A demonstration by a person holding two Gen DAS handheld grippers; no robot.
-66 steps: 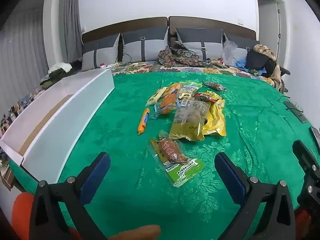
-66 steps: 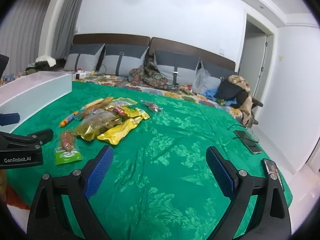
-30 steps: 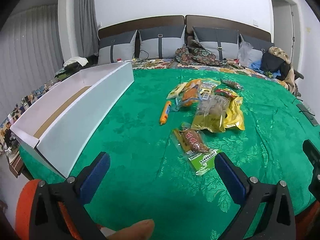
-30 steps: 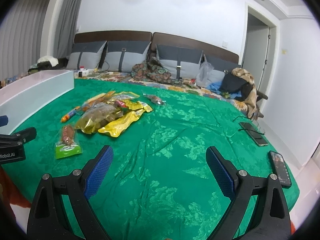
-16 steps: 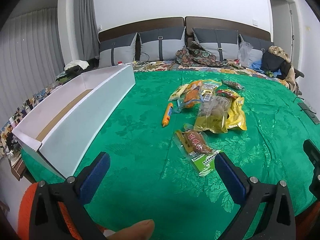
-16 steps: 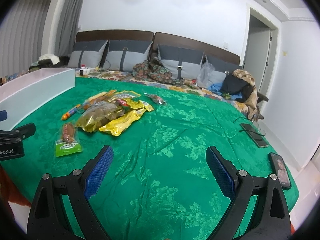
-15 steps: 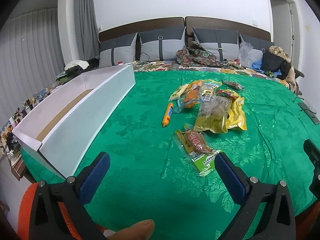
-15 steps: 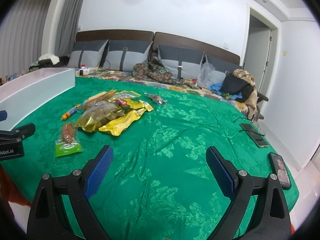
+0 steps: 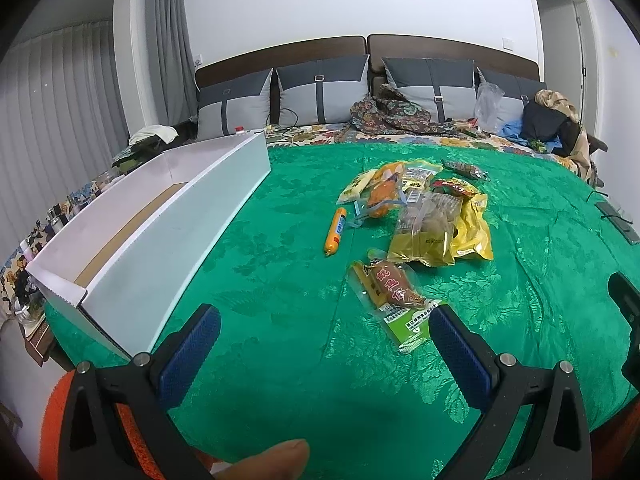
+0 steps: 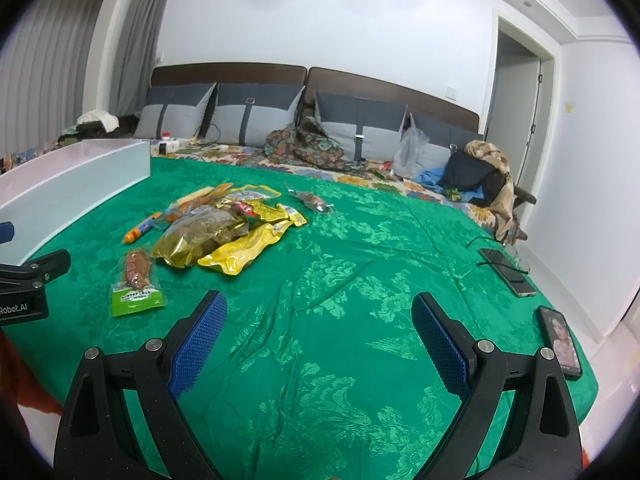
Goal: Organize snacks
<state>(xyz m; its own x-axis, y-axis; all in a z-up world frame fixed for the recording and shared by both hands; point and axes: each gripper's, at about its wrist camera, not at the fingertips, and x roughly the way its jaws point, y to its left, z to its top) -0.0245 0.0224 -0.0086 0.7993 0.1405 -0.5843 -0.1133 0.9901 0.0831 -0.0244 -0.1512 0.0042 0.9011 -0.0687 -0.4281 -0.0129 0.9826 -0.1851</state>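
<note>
One snack pile lies mid-bedspread, one orange sausage stick beside it toward the white box on the left edge, one green-labelled packet nearer the front edge. Only the right wrist view shows two phones at the right edge. Left gripper and right gripper gape wide, holding nothing. Compared with half a second ago, nothing has shifted

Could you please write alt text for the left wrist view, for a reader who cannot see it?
The open left gripper hovers over a green bedspread, empty. Ahead lie a pile of snack packets, a green-labelled sausage pack nearest and an orange sausage stick beside them. A long white box stands open to the left.
</note>
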